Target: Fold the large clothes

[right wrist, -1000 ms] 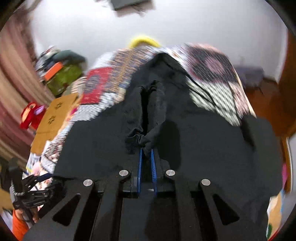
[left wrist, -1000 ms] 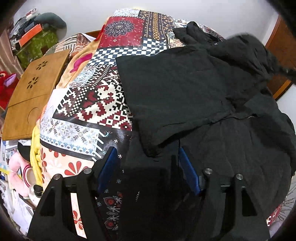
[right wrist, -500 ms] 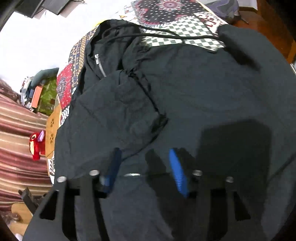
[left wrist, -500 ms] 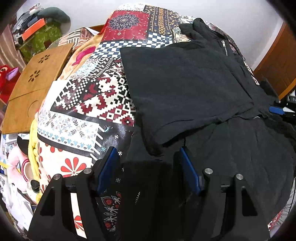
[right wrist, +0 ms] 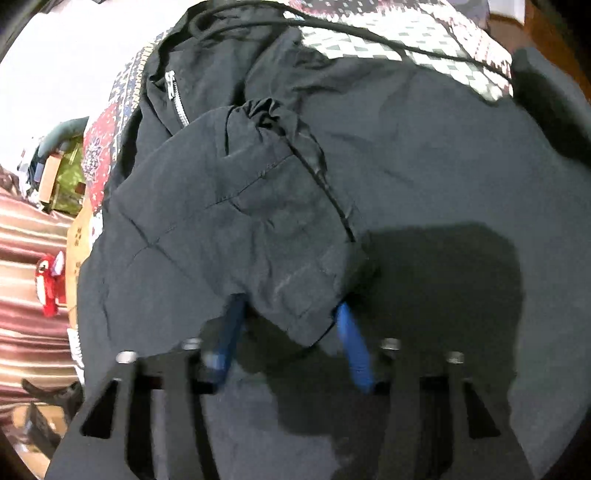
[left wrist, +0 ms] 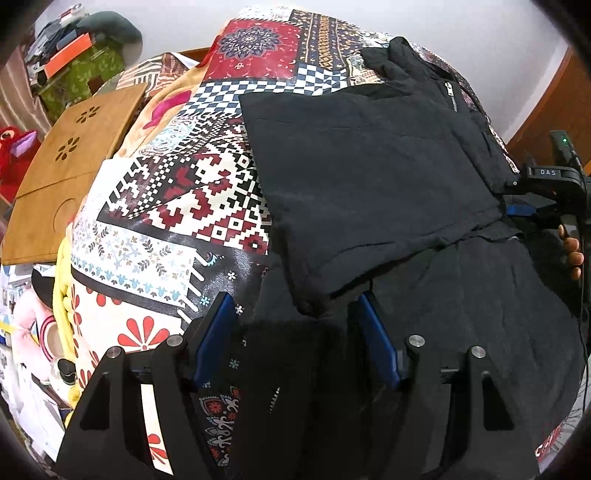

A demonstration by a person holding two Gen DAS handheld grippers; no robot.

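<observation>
There is one black jacket [left wrist: 369, 177], with one folded part lying on top of it and one silver zipper [left wrist: 451, 95]. It lies on one patterned bedspread [left wrist: 177, 206], which covers one bed. There are two tools: the left tool [left wrist: 295, 317] and the right tool [right wrist: 288, 317]. Each tool has two blue pads. Beside the bed I count one wooden board [left wrist: 62, 173] with two flower-shaped cut-outs, one red plush toy [left wrist: 13, 147], and one green box [left wrist: 85, 70]. One thin black cord [right wrist: 332, 29] crosses the jacket.
</observation>
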